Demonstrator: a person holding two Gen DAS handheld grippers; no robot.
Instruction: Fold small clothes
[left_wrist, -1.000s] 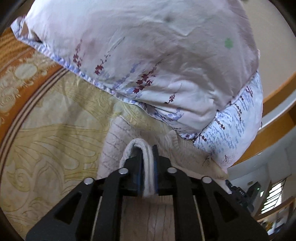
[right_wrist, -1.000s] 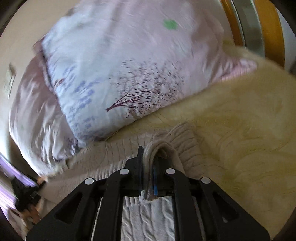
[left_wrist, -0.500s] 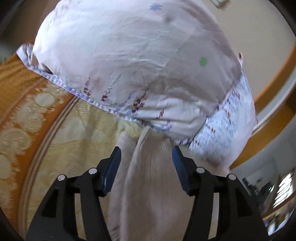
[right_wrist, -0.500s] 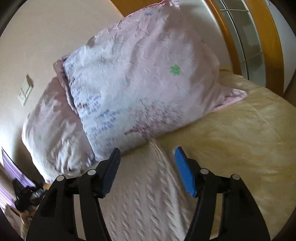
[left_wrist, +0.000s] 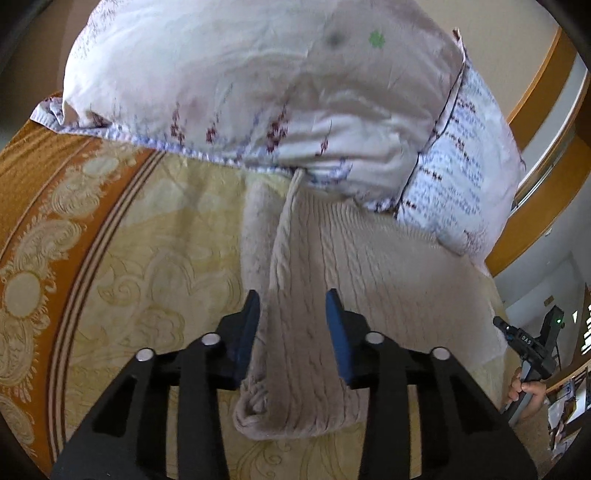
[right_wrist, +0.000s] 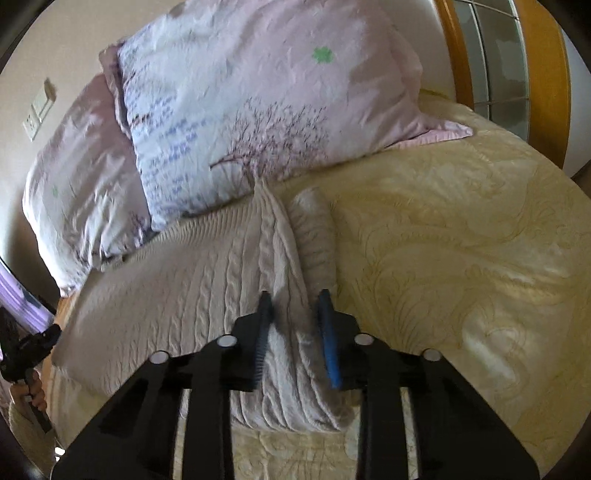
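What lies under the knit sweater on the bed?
The cream knit sweater lies on the yellow patterned bedspread. Its far edge meets the floral pillow; whether it tucks beneath cannot be seen. Anything between its folded layers is covered.

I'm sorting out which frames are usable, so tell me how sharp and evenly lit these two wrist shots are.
Left wrist view: pillow and knit sweater smeared by motion blur, window glare at right. Right wrist view: sharper, cable knit readable, bedspread sunlit, strong fisheye bending the headboard.
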